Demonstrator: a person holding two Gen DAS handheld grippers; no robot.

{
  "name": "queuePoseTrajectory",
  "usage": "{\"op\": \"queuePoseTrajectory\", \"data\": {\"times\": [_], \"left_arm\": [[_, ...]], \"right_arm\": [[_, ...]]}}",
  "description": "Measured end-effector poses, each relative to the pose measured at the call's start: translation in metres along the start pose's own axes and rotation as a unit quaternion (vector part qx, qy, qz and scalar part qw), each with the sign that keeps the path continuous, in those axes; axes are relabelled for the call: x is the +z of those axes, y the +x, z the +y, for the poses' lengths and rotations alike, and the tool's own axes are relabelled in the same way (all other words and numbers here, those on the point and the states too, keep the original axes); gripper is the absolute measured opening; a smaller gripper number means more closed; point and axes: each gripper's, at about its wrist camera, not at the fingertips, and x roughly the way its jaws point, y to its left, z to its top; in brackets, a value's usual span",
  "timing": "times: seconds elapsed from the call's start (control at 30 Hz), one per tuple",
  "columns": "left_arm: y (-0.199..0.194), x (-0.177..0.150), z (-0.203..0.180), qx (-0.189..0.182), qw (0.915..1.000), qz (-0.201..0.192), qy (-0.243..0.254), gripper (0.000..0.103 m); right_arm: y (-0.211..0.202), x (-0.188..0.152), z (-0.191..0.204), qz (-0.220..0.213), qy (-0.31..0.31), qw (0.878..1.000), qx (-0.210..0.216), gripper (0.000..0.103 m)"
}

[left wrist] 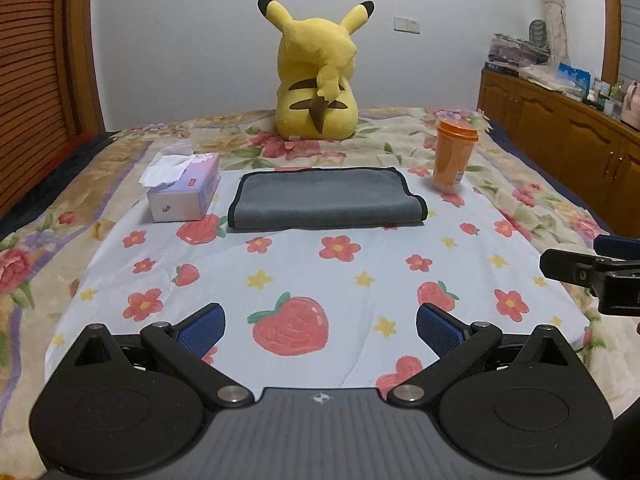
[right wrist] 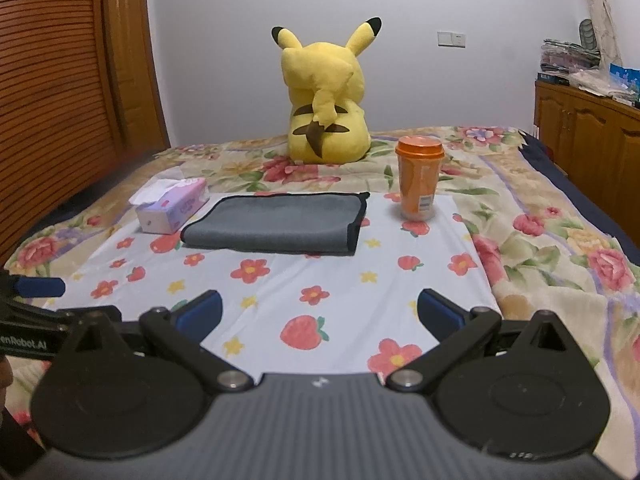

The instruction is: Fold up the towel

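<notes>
A grey towel [left wrist: 326, 199] with a black hem lies folded into a flat rectangle on a light blue cloth with strawberries and flowers [left wrist: 304, 280]. It also shows in the right wrist view [right wrist: 276, 222]. My left gripper [left wrist: 320, 326] is open and empty, well short of the towel, above the cloth's near part. My right gripper [right wrist: 320, 312] is open and empty too, equally far back. The right gripper's fingers also show at the right edge of the left wrist view [left wrist: 592, 268].
A tissue box [left wrist: 184, 194] stands left of the towel and an orange lidded cup [left wrist: 454, 156] stands to its right. A yellow Pikachu plush [left wrist: 318, 76] sits behind on the floral bedspread. A wooden cabinet [left wrist: 568, 128] runs along the right.
</notes>
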Motion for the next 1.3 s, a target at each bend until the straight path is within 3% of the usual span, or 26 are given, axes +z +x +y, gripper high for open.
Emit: {"op": "queuePoseTrajectory", "data": {"times": [0.37, 0.83, 1.3], "left_arm": [[-0.012, -0.002, 0.0, 0.016, 0.9995, -0.027, 0.005, 0.103], [-0.026, 0.0, -0.006, 0.019, 0.9968, -0.076, 0.015, 0.103], [-0.039, -0.001, -0.009, 0.018, 0.9925, -0.118, 0.023, 0.103]], "right_arm": [[-0.001, -0.003, 0.002, 0.004, -0.013, 1.0, -0.019, 0.103], [-0.017, -0.002, -0.004, -0.052, -0.003, 0.998, -0.026, 0.103], [-0.023, -0.002, -0.006, -0.08, 0.001, 0.996, -0.034, 0.103]]}}
